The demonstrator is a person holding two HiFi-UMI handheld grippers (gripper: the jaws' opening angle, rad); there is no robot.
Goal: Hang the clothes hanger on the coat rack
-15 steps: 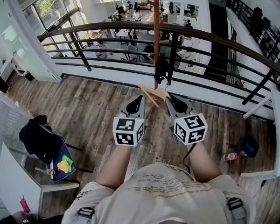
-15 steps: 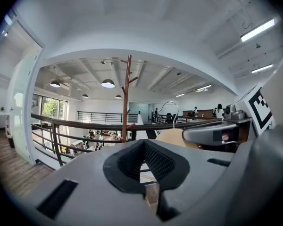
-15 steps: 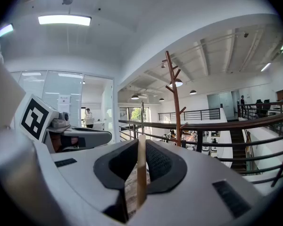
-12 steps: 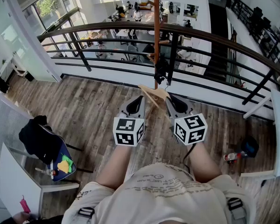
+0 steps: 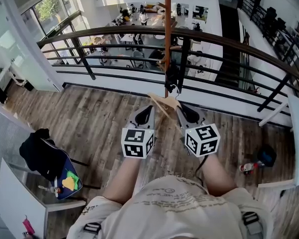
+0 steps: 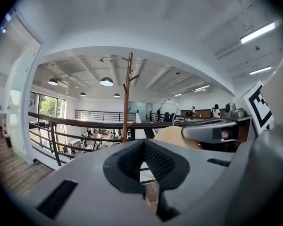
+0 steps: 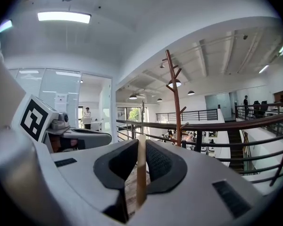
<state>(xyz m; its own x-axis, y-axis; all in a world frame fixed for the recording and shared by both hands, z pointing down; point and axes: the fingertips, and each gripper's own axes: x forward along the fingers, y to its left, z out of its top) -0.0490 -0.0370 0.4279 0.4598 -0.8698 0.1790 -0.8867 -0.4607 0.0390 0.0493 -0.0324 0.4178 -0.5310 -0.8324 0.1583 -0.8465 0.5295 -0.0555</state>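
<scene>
A brown coat rack (image 5: 167, 39) stands upright just behind the dark railing (image 5: 229, 41), straight ahead of both grippers. My right gripper (image 5: 183, 111) is shut on a pale wooden clothes hanger (image 5: 164, 102), whose thin edge stands upright between the pads (image 7: 141, 168). The hanger lies tilted in front of the rack's foot, its metal hook (image 6: 168, 105) pointing up. My left gripper (image 5: 145, 113) hovers beside the hanger's left arm, jaws together with nothing between them (image 6: 144, 149). From the right gripper view the rack's pegs (image 7: 173, 76) are higher than the gripper.
Beyond the railing is a drop to a lower floor with desks and people. A chair with a black bag (image 5: 39, 152) and a white desk (image 5: 20, 193) stand at the left. A small red object (image 5: 246, 167) lies on the wooden floor at the right.
Both grippers and the hanger keep the same pose; only the head view has shifted slightly, so the railing and floor sit a little differently.
</scene>
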